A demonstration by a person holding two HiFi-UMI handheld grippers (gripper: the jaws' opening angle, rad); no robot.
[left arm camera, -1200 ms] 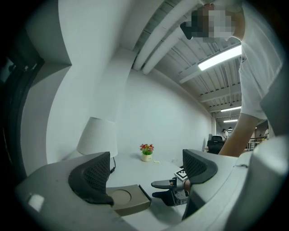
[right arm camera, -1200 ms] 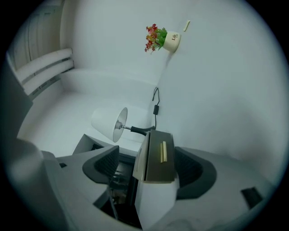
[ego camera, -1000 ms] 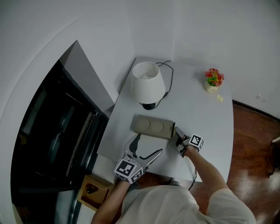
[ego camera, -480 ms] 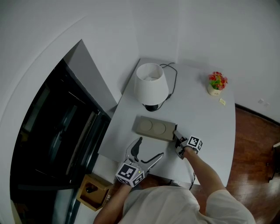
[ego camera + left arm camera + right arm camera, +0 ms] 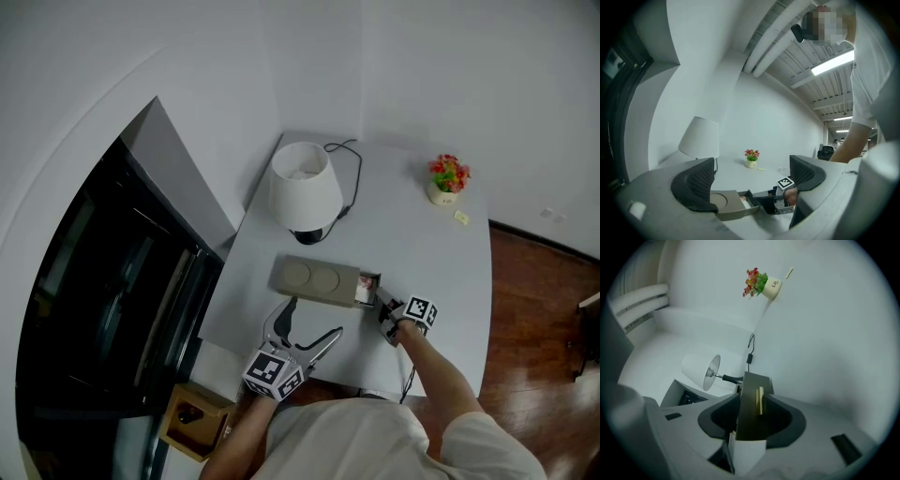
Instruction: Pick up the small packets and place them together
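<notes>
Judging by the layout, the task stands at its opening stage. On the table (image 5: 441,253), the grey box (image 5: 314,278) has its drawer (image 5: 750,408) out at its right end. The small packets (image 5: 743,200) lie inside, none lifted or gathered. The right gripper (image 5: 380,302), at that end, is closing its jaws on the drawer. The left gripper (image 5: 316,316) hangs in front of the box, jaws apart, empty.

- Tabletop (image 5: 412,253) — pale grey-white.
- Lamp (image 5: 300,187) — white shade, black base.
- Box (image 5: 314,278) — olive-grey; drawer handle (image 5: 760,400) gold.
- Flowers (image 5: 448,172), far right corner — red, green leaves, cream pot.
</notes>
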